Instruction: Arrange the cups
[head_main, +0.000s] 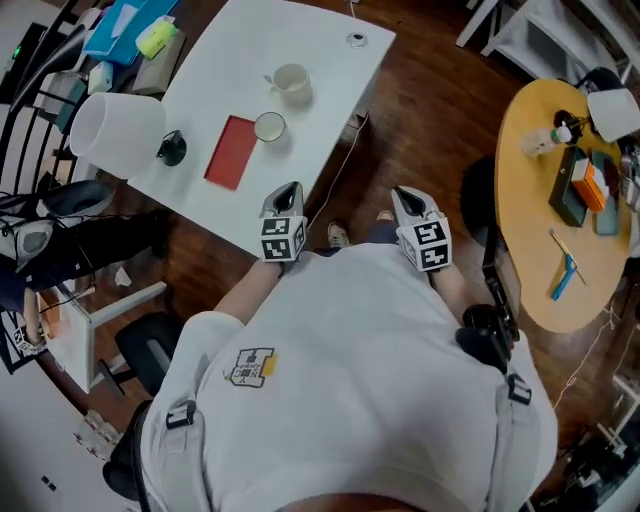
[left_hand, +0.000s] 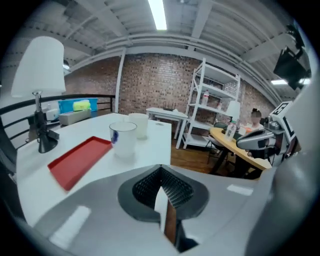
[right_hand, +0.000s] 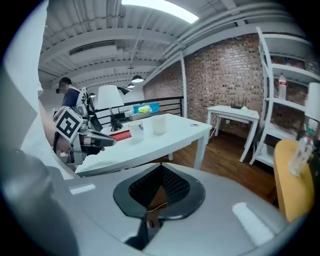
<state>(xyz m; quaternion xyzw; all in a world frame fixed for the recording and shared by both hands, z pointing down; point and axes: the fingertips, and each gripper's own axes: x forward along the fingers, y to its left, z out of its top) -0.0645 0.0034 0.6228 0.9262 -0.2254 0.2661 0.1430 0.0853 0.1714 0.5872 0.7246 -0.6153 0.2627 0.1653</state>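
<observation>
Two white cups stand on the white table (head_main: 330, 50). One cup (head_main: 269, 127) (left_hand: 123, 139) is right beside the red tray (head_main: 232, 152) (left_hand: 80, 159). The other cup (head_main: 291, 82) (left_hand: 138, 124) is farther back. My left gripper (head_main: 289, 192) (left_hand: 161, 185) hovers at the table's near edge, shut and empty, well short of the cups. My right gripper (head_main: 403, 194) (right_hand: 159, 175) hangs over the wooden floor to the right of the table, also shut and empty. In the right gripper view both cups (right_hand: 136, 131) (right_hand: 159, 124) and the left gripper (right_hand: 82, 136) show at the left.
A lamp with a white shade (head_main: 113, 129) and a black base (head_main: 172, 148) stands left of the tray. A round yellow table (head_main: 540, 200) with small items is at the right. White shelving (left_hand: 212, 107) and a small white table (right_hand: 232, 117) stand by the brick wall.
</observation>
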